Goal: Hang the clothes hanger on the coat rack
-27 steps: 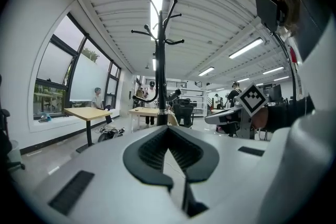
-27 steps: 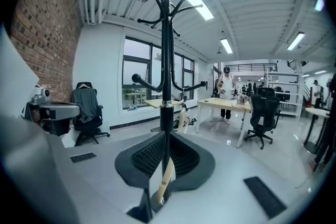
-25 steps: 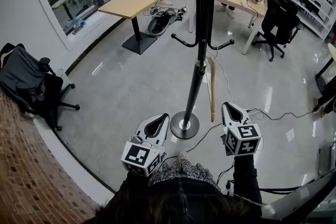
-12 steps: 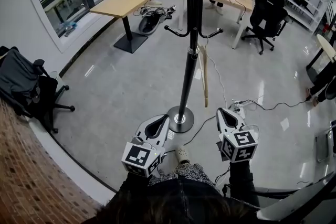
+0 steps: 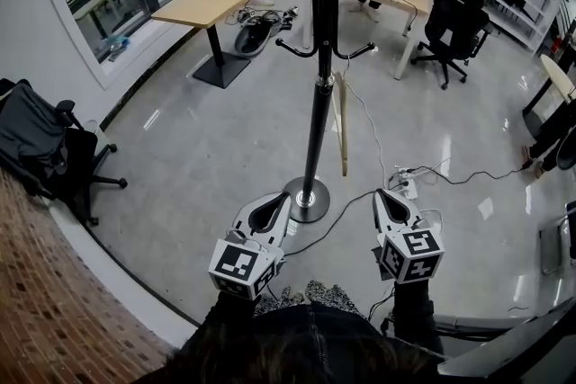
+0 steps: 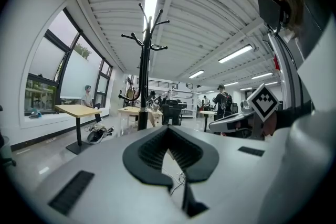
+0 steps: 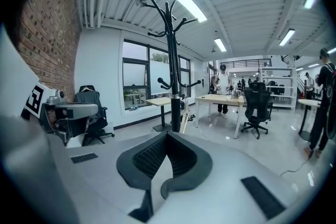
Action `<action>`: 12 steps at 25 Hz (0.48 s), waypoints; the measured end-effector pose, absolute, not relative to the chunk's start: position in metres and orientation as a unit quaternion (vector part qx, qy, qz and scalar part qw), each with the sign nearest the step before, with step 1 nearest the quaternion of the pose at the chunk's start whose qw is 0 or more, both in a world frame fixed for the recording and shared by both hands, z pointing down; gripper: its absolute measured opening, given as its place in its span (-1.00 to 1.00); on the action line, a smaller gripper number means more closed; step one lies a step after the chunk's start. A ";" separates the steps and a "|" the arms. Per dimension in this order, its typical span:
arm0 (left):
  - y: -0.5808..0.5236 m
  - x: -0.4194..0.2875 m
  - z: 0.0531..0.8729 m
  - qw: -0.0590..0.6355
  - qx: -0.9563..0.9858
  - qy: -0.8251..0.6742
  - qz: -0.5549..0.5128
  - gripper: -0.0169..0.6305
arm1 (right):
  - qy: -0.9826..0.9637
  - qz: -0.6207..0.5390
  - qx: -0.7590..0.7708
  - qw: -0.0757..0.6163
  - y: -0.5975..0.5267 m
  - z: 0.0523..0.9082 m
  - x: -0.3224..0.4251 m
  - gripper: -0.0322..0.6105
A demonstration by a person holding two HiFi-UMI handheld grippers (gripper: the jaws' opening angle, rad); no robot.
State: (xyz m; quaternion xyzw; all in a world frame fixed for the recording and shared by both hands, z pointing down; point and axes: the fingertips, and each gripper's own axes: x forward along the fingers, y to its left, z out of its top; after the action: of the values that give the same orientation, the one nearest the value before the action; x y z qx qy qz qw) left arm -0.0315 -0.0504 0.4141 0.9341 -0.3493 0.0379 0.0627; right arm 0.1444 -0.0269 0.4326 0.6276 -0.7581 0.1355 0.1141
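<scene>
Pale wooden hanger [image 5: 342, 126], slim and flat, hangs just beside the black metal coat rack [image 5: 315, 103] pole under its lower curved hooks. Its long axis is near vertical, pointing down. Left gripper [image 5: 273, 209] and right gripper [image 5: 389, 200] are both clenched and empty, near the round base.

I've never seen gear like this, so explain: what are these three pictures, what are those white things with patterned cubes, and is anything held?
A person holds a tool in each hand: the left hand-held gripper and the right hand-held gripper. One picture comes from a camera on the person's head, looking down; the other two from cameras riding on each tool. On the floor stands a black coat rack, a wooden hanger hanging from a lower hook. Both grippers' jaws are shut, holding nothing.
</scene>
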 end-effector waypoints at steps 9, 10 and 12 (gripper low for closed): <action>-0.028 -0.021 0.402 0.054 0.932 -0.357 0.035 -0.93 | -0.766 0.128 0.619 0.113 -0.007 0.430 0.153 -0.87; -0.026 -0.019 0.402 0.054 0.932 -0.358 0.035 -0.93 | -0.767 0.123 0.619 0.116 -0.004 0.429 0.154 -0.87; -0.022 -0.017 0.401 0.053 0.931 -0.359 0.035 -0.93 | -0.769 0.116 0.618 0.119 0.001 0.428 0.155 -0.87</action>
State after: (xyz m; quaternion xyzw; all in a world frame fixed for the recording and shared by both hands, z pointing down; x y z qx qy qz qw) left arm -0.0170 -0.0219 0.4009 0.9312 -0.3591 0.0346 0.0525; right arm 0.1549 0.0008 0.4279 0.6175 -0.7687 0.1164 0.1193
